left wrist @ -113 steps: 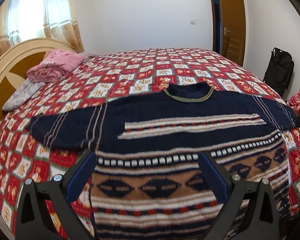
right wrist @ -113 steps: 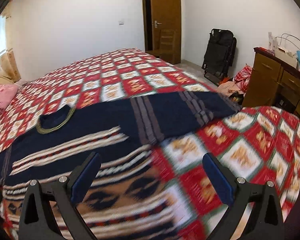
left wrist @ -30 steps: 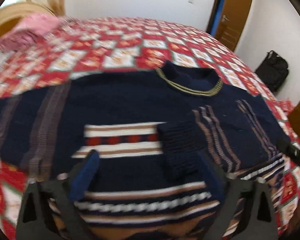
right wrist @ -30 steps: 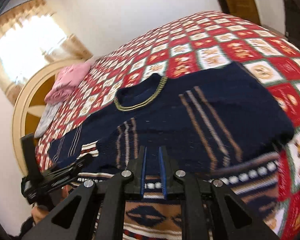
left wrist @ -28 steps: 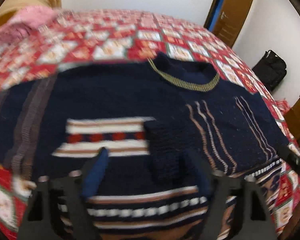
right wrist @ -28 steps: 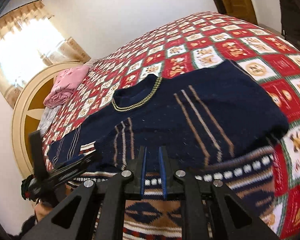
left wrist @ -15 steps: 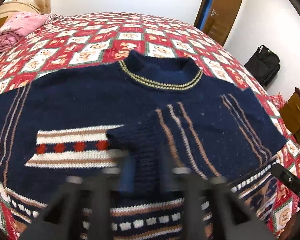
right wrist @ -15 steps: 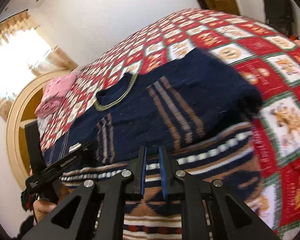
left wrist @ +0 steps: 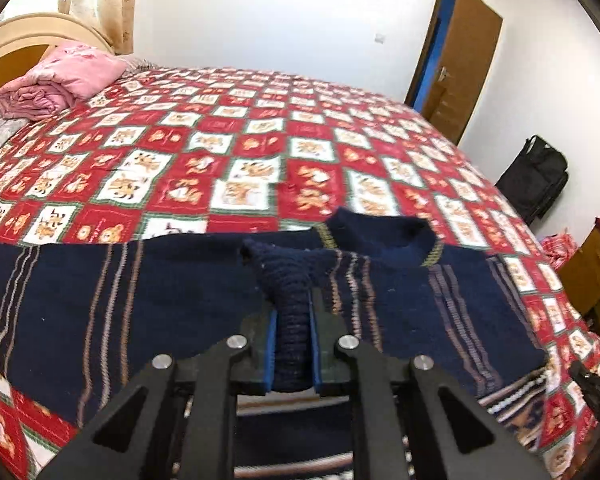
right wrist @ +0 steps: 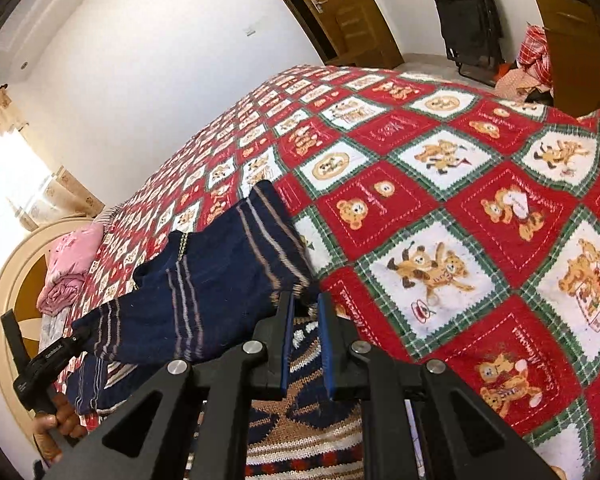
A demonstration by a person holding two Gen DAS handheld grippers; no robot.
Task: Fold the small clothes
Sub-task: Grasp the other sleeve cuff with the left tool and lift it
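A navy patterned sweater (left wrist: 148, 292) lies flat on the bed, its collar (left wrist: 380, 236) pointing away. Its right sleeve is folded in across the chest. My left gripper (left wrist: 292, 320) is shut on that sleeve's ribbed cuff (left wrist: 284, 276), which stands up between the blue pads. My right gripper (right wrist: 304, 308) is shut on the sweater's edge (right wrist: 300, 292) at the folded shoulder, with navy cloth pinched at the tips. The sweater's body (right wrist: 204, 288) lies left of it. The left gripper (right wrist: 48, 356) also shows in the right wrist view, held by a hand.
The bed has a red and white bear-print quilt (left wrist: 240, 152) (right wrist: 460, 216). A folded pink blanket (left wrist: 60, 84) lies by the headboard. A wooden door (left wrist: 460, 64), a black bag (left wrist: 536, 176) and a wooden dresser (left wrist: 592, 264) stand to the right.
The left gripper closed on the folded sleeve's cuff and lifted it. The right gripper, shut throughout, moved to the sweater's right edge. Earlier both were open and the sleeves lay spread.
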